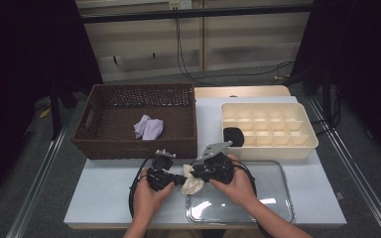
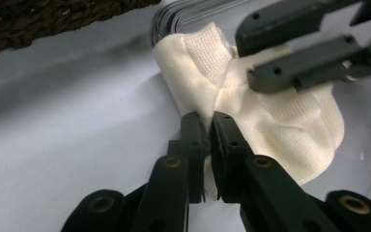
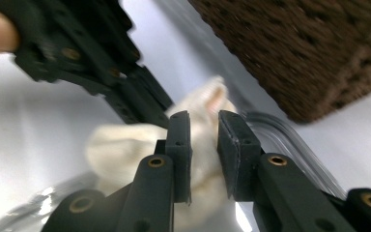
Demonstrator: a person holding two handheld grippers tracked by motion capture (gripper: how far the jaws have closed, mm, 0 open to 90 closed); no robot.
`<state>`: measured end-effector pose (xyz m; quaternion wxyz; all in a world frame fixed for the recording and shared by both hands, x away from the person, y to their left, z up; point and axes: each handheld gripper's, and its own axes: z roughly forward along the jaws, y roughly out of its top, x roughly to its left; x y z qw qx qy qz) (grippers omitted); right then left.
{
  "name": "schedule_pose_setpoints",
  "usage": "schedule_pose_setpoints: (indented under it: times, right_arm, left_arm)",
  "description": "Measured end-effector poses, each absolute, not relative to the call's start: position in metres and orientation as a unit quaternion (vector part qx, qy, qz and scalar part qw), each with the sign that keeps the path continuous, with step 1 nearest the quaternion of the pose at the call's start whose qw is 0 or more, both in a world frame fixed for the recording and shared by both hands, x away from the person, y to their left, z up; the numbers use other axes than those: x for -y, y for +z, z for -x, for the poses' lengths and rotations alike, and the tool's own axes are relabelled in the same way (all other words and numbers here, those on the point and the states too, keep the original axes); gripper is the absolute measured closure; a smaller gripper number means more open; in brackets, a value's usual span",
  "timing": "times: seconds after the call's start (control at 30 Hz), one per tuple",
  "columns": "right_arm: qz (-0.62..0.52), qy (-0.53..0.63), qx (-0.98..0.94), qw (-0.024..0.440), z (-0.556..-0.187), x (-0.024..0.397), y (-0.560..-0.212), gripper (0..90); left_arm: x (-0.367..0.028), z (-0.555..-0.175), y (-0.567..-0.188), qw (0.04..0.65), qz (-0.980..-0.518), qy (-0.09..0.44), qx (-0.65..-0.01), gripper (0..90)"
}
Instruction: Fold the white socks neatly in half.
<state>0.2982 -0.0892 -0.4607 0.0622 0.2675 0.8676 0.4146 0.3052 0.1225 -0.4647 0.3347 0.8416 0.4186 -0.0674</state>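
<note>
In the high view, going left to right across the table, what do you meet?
Wicker basket with a lilac cloth in it → black round thing → cream divided tray. Nearer row: left tool → cream sock → clear lid.

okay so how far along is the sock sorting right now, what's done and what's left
Done so far, it seems: one black item sits in the cream divided organizer. In hand: the left gripper is shut on the cream sock, and the right gripper's jaws straddle it, pads not clearly pressing. Left: a lavender cloth waits in the wicker basket, and most compartments are empty.
</note>
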Motion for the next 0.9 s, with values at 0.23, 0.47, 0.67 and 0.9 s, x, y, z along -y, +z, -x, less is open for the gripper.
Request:
schedule_pose_setpoints:
  times: [0.23,0.47,0.67,0.9]
  right_arm:
    - [-0.244,0.422,-0.871,0.054,-0.291,0.080,-0.456,77.0]
    - [-0.235,0.421,-0.875,0.051,-0.290,0.073,-0.456,78.2]
    - [-0.226,0.435,-0.870,0.052,-0.290,0.062,-0.450,78.1]
    - [-0.214,0.430,-0.876,0.052,-0.286,0.052,-0.452,78.8]
  left_arm:
    - [-0.140,-0.310,-0.454,0.336,-0.830,-0.081,-0.437,87.3]
    - [-0.152,-0.313,-0.448,0.332,-0.828,-0.079,-0.445,87.4]
    - [-0.156,-0.314,-0.448,0.323,-0.829,-0.069,-0.451,87.4]
    - [-0.158,-0.315,-0.451,0.323,-0.827,-0.066,-0.456,86.8]
